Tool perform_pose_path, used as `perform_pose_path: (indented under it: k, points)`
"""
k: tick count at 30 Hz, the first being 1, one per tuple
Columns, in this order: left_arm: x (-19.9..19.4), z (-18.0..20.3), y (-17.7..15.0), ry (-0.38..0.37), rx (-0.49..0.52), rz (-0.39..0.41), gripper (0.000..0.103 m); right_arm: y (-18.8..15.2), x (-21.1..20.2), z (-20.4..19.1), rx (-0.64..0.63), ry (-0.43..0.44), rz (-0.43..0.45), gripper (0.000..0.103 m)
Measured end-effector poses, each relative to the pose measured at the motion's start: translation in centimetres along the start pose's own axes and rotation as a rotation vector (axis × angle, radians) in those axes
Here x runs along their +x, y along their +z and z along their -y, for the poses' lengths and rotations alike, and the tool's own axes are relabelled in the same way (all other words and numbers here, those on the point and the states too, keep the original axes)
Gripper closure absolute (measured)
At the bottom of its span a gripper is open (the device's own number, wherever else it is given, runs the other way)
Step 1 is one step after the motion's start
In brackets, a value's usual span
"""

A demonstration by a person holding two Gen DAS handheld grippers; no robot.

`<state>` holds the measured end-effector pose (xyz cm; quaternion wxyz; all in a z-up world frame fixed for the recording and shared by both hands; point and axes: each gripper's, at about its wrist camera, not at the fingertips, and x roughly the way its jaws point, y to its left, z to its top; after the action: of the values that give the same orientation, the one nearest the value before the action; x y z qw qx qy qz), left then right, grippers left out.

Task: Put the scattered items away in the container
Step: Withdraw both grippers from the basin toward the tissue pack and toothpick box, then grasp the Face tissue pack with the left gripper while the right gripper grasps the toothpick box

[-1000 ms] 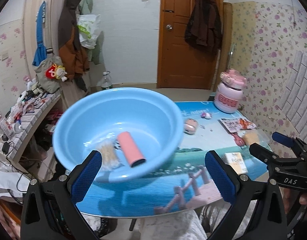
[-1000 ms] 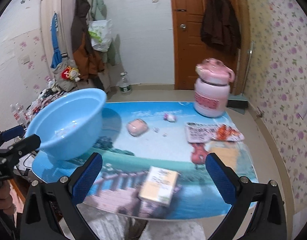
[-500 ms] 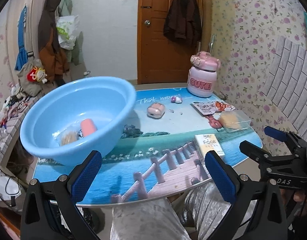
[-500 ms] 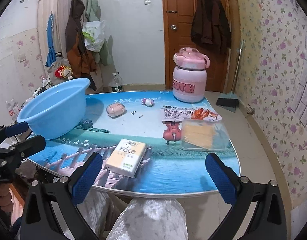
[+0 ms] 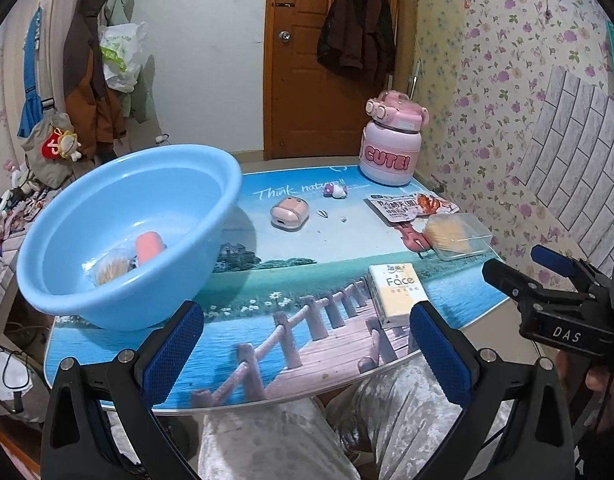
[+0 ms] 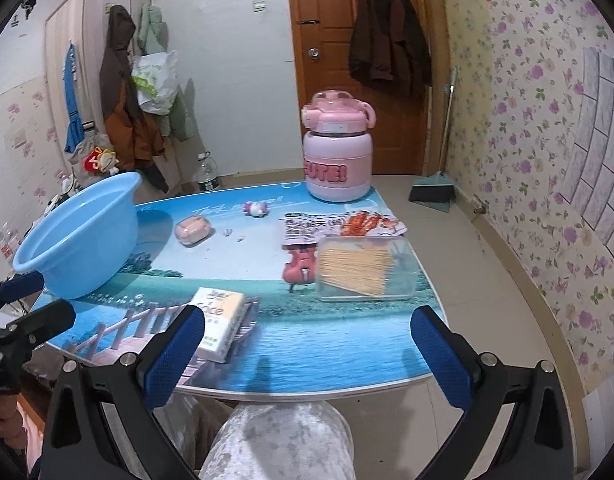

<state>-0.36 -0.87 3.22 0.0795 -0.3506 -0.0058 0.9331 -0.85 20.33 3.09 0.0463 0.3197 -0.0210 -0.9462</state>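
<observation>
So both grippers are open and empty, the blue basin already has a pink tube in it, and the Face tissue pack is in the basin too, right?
Not quite. The Face tissue pack isn't in the blue basin; it lies on the table near the front edge, as the left wrist view shows. The rest holds: the pink tube is in the basin, and the left gripper and right gripper are open and empty.

Black gripper frames with silver screws carry blue textured fingers (image 5: 173, 350); the person wears pale mottled trousers (image 6: 283, 440).

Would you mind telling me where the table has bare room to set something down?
Free: the near right edge, between the tissue pack and the clear box. Crowded: the far right, where the snack packet and pink jug sit.
</observation>
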Motion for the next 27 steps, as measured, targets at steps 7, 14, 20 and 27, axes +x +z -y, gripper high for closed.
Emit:
perform_pose_path:
  k: [7,14,20,27]
  points:
    - [1.7,1.3,0.1,-0.015,-0.003,-0.023,0.0,0.0,0.5,1.2,0.015,-0.029,0.001,0.0]
    - [4.2,3.9,0.1,-0.015,0.021,-0.042,0.0,0.2,1.6,2.2,0.015,-0.055,-0.005,0.0]
    - [6.6,5.7,0.0,-0.018,0.032,-0.068,0.0,0.4,2.6,3.2,0.012,-0.07,-0.008,0.0]
    - [8.8,6.8,0.0,-0.008,0.026,-0.087,0.0,0.5,4.0,4.8,0.043,-0.085,-0.025,0.0]
